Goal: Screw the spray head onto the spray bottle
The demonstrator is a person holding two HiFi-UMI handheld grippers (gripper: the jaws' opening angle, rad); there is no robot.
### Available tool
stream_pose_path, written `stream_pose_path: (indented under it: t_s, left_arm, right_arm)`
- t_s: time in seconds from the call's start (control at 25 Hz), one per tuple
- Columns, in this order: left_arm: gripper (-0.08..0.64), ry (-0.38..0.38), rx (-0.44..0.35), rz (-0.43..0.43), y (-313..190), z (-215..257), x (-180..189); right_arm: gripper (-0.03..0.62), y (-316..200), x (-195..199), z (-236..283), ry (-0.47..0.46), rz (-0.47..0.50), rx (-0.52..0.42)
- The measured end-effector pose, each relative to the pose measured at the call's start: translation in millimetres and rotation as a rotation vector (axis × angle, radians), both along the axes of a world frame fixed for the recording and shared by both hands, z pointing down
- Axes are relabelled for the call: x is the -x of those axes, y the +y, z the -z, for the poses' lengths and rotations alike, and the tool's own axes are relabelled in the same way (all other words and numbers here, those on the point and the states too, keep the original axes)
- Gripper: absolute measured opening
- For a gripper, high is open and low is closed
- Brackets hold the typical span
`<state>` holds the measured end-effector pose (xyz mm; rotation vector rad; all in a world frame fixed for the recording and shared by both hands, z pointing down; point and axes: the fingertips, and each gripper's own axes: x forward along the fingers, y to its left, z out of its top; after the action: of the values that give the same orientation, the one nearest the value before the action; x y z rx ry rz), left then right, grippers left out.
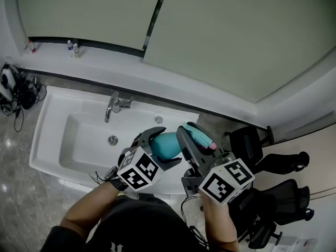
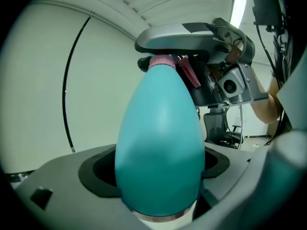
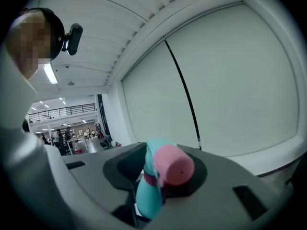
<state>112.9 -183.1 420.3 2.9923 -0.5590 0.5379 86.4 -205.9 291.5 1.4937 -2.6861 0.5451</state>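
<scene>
Left tool (image 1: 160, 150): closed on the wide lower body of the teal spray bottle (image 1: 167, 143), dark pads against both flanks. Bottle clear of any surface, seen from the head view over the near right corner of the white sink (image 1: 52, 135), narrow end directed toward the right tool (image 1: 196, 140).

Right tool: closed on the spray head (image 1: 202, 136), teal with a pink nozzle (image 3: 173, 165). Head clamped between the dark pads, nozzle facing the camera in the right gripper view.

Left gripper view: pink collar (image 2: 163, 61) at the bottle's narrow end, directly beneath one arm of the right tool. Degree of seating on the neck not discernible.

Both tools close together in front of the person's chest, one forearm behind each.

Background, head view: chrome faucet (image 1: 113, 106) and drain (image 1: 113, 139) in the sink; ledge (image 1: 105, 62) behind it bearing small bottles (image 1: 73, 49); tangle of cables (image 1: 18, 91) at far left; black office chairs (image 1: 283, 193) at right.
</scene>
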Motion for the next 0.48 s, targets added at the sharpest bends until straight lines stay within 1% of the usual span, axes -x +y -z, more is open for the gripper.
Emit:
stream_pose_path:
  t_s: [0.16, 0.24, 0.4, 0.48]
  left_arm:
    - [0.439, -0.02, -0.011, -0.017, 1, -2, 0]
    - [0.433, -0.042, -0.017, 0.005, -1, -4, 1]
    - [0.431, -0.111, -0.042, 0.071, -6, -14, 3]
    - [0.431, -0.129, -0.043, 0.072, -7, -18, 4]
  right_arm:
    - [0.118, -1, -5, -3, -0.038, -0.023, 0.021]
    - [0.118, -2, -7, -5, -0.048, -0.044, 0.029]
    - [0.118, -6, -14, -15, -0.091, -0.101, 0.052]
    - [0.118, -7, -17, -19, -0.111, -0.121, 0.059]
